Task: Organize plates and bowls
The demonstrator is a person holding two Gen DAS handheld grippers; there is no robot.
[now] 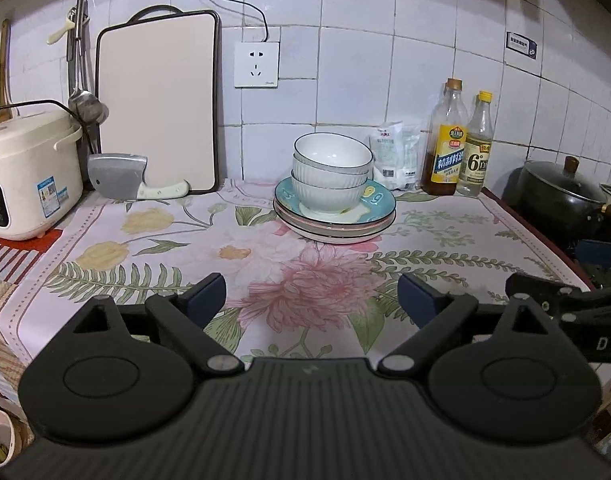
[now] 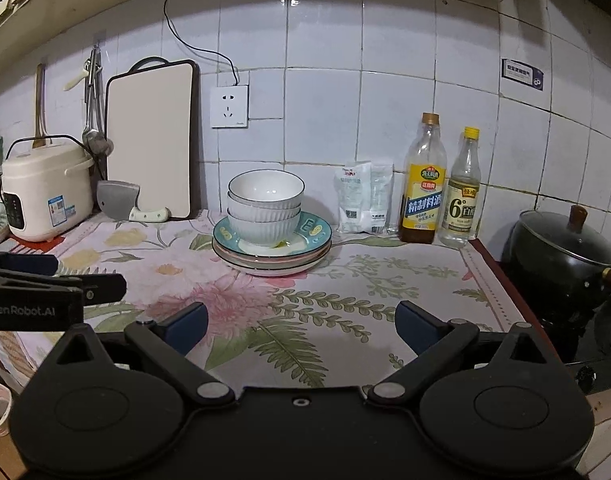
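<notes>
Three white ribbed bowls [image 1: 331, 172] are nested on a stack of plates [image 1: 337, 220], the top plate teal, near the back wall on a floral cloth. The same bowls [image 2: 264, 208] and plates [image 2: 273, 254] show in the right wrist view. My left gripper [image 1: 311, 300] is open and empty, held over the cloth well in front of the stack. My right gripper [image 2: 301, 328] is open and empty, also in front of the stack and to its right. Each gripper shows at the edge of the other's view.
A rice cooker [image 1: 29, 168], cleaver [image 1: 121, 178] and cutting board [image 1: 157, 104] stand at the back left. Two bottles [image 1: 459, 148] and a white packet [image 1: 397, 154] stand right of the stack. A black lidded pot [image 1: 561, 196] sits on the stove at right.
</notes>
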